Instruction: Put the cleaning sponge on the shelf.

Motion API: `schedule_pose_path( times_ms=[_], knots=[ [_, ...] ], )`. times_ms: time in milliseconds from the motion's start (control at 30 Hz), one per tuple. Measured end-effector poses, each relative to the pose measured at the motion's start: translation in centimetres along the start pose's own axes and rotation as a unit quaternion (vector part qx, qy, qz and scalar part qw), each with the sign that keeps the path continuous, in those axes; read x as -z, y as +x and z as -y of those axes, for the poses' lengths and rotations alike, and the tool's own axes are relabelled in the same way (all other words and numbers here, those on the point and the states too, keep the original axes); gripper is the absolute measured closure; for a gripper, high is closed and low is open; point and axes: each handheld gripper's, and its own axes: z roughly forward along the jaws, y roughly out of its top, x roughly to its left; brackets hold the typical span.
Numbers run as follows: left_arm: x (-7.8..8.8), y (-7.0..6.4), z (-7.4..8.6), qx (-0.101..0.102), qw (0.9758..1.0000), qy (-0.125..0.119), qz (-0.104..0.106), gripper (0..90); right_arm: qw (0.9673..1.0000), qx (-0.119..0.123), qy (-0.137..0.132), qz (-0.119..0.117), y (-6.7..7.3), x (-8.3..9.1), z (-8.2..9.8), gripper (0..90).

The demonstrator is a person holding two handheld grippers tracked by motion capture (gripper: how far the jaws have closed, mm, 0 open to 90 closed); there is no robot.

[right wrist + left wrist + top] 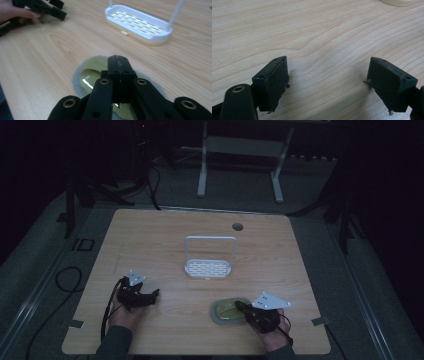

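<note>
Right hand-held gripper [117, 65], jaws pressed together, hovers over the yellow-green dish [227, 310] at five o'clock on the table [165, 230]; left hand-held gripper [328, 80] rests wide open at seven, apparently waiting; white rack [209, 267] stands at centre.

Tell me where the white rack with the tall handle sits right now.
In the high view the white rack stands near the table's middle, beyond the yellow-green dish at the right gripper and past the left gripper.

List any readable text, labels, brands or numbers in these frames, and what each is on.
None readable.
The white rack, the yellowish dish, the wooden table and both grippers, left and right, carry no print that I can see.
The high view is dark, so small marks there could go unseen.
</note>
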Motion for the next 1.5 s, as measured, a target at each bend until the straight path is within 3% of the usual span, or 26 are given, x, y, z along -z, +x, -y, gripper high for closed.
schedule_pose_path(
  times_ms=[500,700,1033,1500],
  knots=[
    [0.0,0.0,0.0,0.000,1.0000,0.000,0.000,17.5,0.9986,0.034,0.026,-0.031,3.3,-2.8,-0.7,90.0],
    [0.0,0.0,0.0,0.000,1.0000,0.000,0.000,17.5,0.9976,0.048,0.045,-0.021,4.0,-4.1,-0.8,90.0],
    [0.0,0.0,0.0,-0.001,1.0000,0.001,0.000,17.5,0.9983,0.029,0.047,0.020,2.9,-4.6,-1.1,90.0],
    [0.0,0.0,0.0,-0.001,1.0000,0.001,0.000,17.5,0.9950,0.013,0.065,0.074,-0.6,-4.7,-2.3,90.0]
  ],
)
